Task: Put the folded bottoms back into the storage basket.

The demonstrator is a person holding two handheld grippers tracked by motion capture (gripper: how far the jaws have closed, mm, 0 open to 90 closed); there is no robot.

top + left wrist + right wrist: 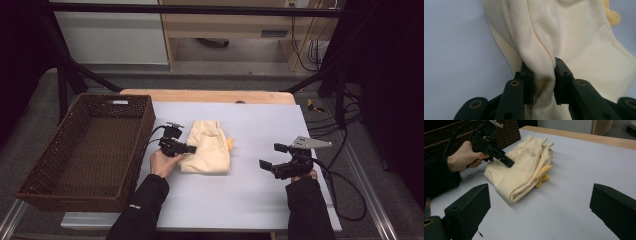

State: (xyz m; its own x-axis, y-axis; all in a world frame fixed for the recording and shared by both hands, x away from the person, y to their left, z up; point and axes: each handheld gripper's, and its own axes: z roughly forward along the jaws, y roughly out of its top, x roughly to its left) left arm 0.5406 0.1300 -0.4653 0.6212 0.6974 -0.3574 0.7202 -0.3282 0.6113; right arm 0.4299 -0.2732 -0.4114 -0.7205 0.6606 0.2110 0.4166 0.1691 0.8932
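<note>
A folded cream garment (pixel 207 146) with a yellow piece sticking out at its right side lies on the pale sheet in the middle of the table. My left gripper (pixel 192 149) is at the garment's left edge. In the left gripper view its jaws are shut on a bunched fold of the cream garment (pixel 544 85). The right gripper view shows the same garment (pixel 524 171) with the left gripper (pixel 509 162) biting its near edge. My right gripper (pixel 272 156) rests over the sheet to the right, well clear of the garment, its jaws wide open and empty.
A dark wicker basket (pixel 50 170) stands at the left, close beside my left hand. The pale sheet (pixel 260 120) covers the wooden table, whose far edge (pixel 210 95) shows behind. Cables trail off the right side.
</note>
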